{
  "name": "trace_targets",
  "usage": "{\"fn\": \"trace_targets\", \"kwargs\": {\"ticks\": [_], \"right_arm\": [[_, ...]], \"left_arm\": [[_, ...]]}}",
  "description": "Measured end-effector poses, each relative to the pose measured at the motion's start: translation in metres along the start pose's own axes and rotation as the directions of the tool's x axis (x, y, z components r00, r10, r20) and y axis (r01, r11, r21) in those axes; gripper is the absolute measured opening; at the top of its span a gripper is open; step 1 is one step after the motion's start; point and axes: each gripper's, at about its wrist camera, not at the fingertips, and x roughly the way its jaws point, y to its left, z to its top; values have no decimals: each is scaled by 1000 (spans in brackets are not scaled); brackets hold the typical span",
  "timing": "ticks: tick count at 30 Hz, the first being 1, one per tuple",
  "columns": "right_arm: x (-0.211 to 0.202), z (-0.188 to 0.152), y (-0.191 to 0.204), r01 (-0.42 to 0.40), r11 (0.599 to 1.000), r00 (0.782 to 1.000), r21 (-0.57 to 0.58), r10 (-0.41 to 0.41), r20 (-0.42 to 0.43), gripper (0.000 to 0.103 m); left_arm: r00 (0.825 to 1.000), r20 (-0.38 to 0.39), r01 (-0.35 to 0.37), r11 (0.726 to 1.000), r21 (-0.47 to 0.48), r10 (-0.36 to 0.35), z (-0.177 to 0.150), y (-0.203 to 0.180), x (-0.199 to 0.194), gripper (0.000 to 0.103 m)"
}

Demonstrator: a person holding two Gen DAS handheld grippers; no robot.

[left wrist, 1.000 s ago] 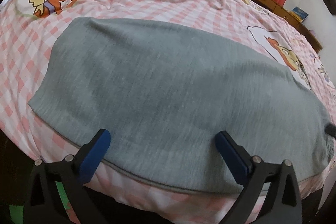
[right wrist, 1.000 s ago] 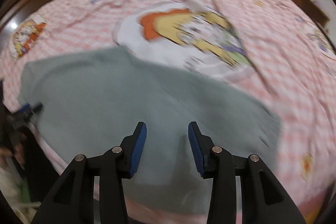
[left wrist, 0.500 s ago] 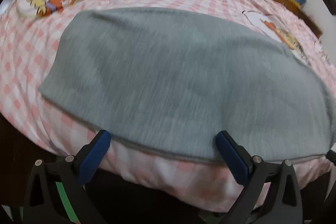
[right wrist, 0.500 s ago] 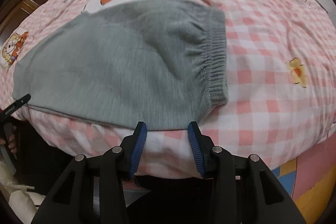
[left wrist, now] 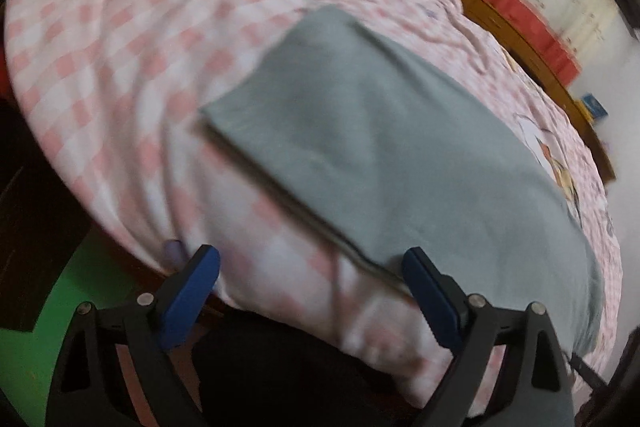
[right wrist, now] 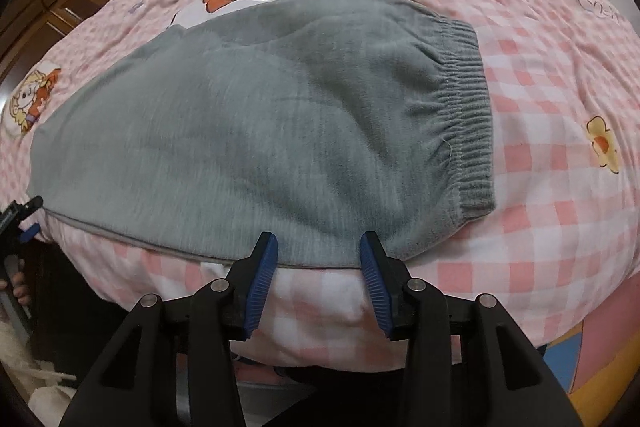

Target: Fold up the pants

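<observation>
Grey pants [right wrist: 256,131] lie flat on a bed [right wrist: 552,99] covered with a pink-and-white checked sheet printed with cartoon figures. They lie along the near edge of the bed, folded lengthwise into one long band. The ribbed elastic waistband [right wrist: 468,115] is at the right end, standing roughly across the band, and the leg end reaches toward the left.

The right gripper [right wrist: 316,267] hovers just off the near edge of the bed, in front of the pants' near hem and close to the waistband end. Its jaws stand apart with nothing between them; the blue pads frame the hem without touching it.

The left gripper [left wrist: 312,291] is at the other end of the bed edge, also with jaws spread wide and empty. In its blurred view the pants [left wrist: 384,155] run away to the far right, their leg-end corner to the upper left, and the right pad sits just at the near hem; whether it touches the cloth cannot be told. A green floor mat [left wrist: 72,291] shows below the bed on the left.
</observation>
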Motion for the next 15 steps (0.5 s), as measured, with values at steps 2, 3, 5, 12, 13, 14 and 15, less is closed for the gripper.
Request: {"fn": "trace_targets", "kwargs": {"ticks": [2,3,5,12,13,14,15], "right_arm": [[1,1,-1,-2,1000,1000,4,2,4,44],[1,0,-1,1,1000,1000,5,-1,6,45],[3,1,1,10,1000,1000,4,-10,9,45],[5,4,7,40,999,999,1,-40,7,46],[5,4,7,42,999,999,1,-42,7,46],[5,4,7,45,999,999,1,-45,6,46],[5,4,8,48,999,999,1,-48,6,46]], "left_arm": [[999,24,30,999,-38,-29,2,8,-3,92],[998,48,40,998,-45,-38,3,10,-6,90],[994,94,56,998,-14,-54,4,10,-13,81],[985,120,121,992,35,-124,5,11,-18,53],[981,114,152,988,29,-154,5,11,-19,51],[978,101,182,983,24,-184,4,9,-19,51],[977,89,191,981,24,-192,4,8,-18,51]]}}
